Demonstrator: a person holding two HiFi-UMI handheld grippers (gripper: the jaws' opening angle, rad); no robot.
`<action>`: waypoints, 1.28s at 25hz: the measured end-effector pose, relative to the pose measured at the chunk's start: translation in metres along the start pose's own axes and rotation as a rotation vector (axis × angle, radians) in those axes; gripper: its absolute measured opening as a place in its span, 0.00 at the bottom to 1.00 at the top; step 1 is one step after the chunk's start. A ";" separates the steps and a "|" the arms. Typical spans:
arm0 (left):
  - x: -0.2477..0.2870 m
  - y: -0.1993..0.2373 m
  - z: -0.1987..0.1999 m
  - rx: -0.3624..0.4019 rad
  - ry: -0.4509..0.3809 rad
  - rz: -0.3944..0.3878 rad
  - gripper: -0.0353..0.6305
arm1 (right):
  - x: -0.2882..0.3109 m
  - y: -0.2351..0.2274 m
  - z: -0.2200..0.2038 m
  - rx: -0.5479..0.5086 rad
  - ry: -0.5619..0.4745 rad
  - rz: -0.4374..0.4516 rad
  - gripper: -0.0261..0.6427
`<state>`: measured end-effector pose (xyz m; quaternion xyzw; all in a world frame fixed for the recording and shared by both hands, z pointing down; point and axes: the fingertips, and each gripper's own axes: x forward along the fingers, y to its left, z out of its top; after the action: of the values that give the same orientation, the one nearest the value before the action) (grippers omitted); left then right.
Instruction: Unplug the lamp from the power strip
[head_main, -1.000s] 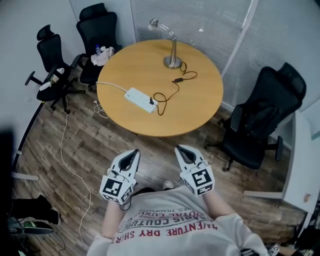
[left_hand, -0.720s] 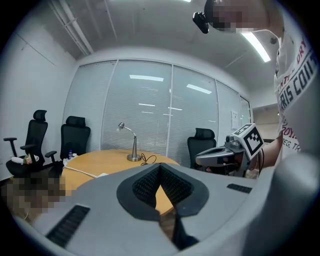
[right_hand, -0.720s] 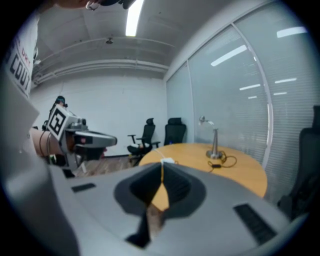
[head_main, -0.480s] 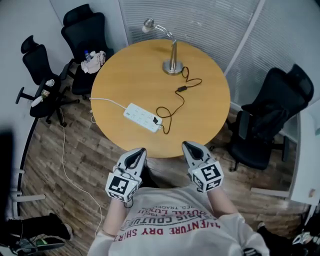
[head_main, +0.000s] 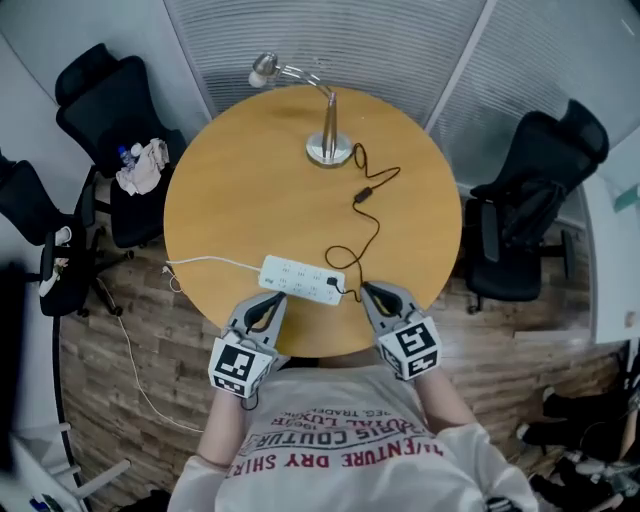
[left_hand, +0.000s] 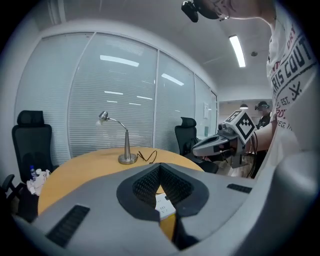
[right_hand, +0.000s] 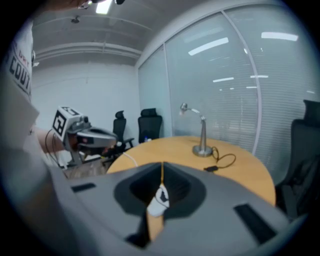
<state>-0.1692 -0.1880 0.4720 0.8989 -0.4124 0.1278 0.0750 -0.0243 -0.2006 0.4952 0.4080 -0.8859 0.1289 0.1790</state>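
A white power strip (head_main: 301, 279) lies near the front edge of the round wooden table (head_main: 240, 200). A black plug (head_main: 334, 284) sits in its right end. Its black cord (head_main: 372, 232) runs past an inline switch (head_main: 362, 193) to the silver lamp (head_main: 327, 148) at the back. My left gripper (head_main: 272, 298) is shut and empty, its tip just short of the strip. My right gripper (head_main: 371, 291) is shut and empty, just right of the plug. The strip (left_hand: 162, 204) shows below the left gripper (left_hand: 160, 167); the plug end (right_hand: 160, 199) shows below the right gripper (right_hand: 162, 167).
A white cable (head_main: 205, 262) leaves the strip's left end and drops off the table to the floor. Black office chairs stand at the right (head_main: 525, 215) and left (head_main: 105, 110), one holding cloth and a bottle (head_main: 143, 165). Glass walls with blinds ring the back.
The person has walked up to the table. Both grippers, earlier over the floor, now reach the table's front edge beside the power strip. Their jaws stay shut.
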 end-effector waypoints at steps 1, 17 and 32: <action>0.007 0.007 -0.006 -0.001 0.015 -0.027 0.09 | 0.009 0.003 -0.002 0.016 0.018 0.001 0.08; 0.109 -0.002 -0.130 -0.005 0.286 -0.285 0.09 | 0.085 0.014 -0.110 -0.101 0.426 0.023 0.30; 0.143 -0.009 -0.183 0.129 0.542 -0.293 0.09 | 0.132 0.005 -0.149 -0.368 0.692 0.148 0.19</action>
<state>-0.1036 -0.2419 0.6881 0.8849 -0.2345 0.3763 0.1428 -0.0757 -0.2307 0.6852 0.2364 -0.8087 0.1103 0.5272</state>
